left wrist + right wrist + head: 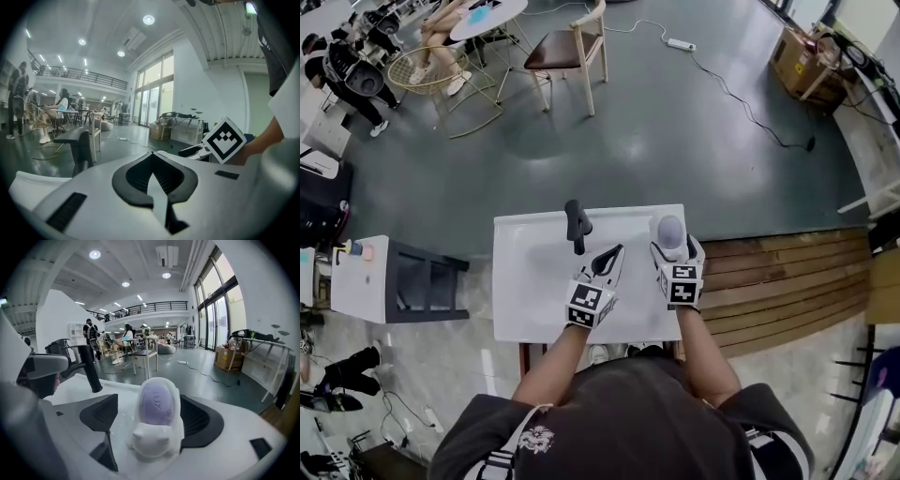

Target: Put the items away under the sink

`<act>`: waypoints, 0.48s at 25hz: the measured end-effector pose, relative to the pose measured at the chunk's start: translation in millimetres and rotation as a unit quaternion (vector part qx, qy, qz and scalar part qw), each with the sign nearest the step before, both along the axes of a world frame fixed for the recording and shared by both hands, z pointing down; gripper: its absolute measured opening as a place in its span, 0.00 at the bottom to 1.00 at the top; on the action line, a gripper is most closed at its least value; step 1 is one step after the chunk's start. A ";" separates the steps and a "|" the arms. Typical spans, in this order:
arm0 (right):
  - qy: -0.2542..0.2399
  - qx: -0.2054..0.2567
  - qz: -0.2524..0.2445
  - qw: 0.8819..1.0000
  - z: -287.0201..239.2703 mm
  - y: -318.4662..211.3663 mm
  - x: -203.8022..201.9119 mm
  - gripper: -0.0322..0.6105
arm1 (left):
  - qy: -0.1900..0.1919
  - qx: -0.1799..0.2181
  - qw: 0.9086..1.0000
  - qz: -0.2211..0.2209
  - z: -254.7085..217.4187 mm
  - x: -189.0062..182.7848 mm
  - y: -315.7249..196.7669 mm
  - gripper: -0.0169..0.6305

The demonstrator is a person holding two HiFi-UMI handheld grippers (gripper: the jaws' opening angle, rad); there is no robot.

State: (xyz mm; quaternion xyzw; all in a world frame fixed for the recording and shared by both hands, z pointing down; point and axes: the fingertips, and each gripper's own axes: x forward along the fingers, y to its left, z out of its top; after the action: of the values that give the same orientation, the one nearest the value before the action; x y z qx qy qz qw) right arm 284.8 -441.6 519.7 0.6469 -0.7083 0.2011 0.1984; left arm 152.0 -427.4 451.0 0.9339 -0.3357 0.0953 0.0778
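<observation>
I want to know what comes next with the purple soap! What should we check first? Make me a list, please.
1. The soap sits in its white soap dish, between the right gripper's jaws: ok.
2. The right gripper's jaws are apart and not squeezing the dish, so there's room to close: ok.
3. The left gripper has its jaws together with nothing in them, so it's free to help: ok.
4. The black faucet stands off to the side of the soap and isn't touching it: ok.
5. The way in under the sink is hidden in every view: cannot tell.
</observation>
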 end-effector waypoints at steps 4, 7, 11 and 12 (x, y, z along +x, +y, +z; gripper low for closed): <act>-0.002 -0.033 0.004 0.999 23.9 -12.9 7.6 0.73 | -0.009 -0.005 1.000 0.000 8.2 0.5 -2.5 0.02; -0.007 -0.055 0.004 0.998 37.5 -23.1 10.1 0.75 | -0.018 -0.010 1.000 -0.001 15.6 -1.1 -5.6 0.02; -0.005 -0.088 0.004 0.996 54.6 -29.8 10.8 0.76 | -0.028 -0.017 0.999 -0.004 22.7 -2.5 -10.3 0.02; -0.002 -0.095 0.006 0.995 58.2 -30.9 11.5 0.76 | -0.029 -0.019 0.999 -0.004 25.3 -2.2 -11.5 0.02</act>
State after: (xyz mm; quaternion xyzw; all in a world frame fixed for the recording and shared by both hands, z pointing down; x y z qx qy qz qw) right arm 296.3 -472.6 577.9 0.6286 -0.6827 0.2703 0.2565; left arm 149.8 -438.9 476.3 0.9278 -0.3397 0.1281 0.0857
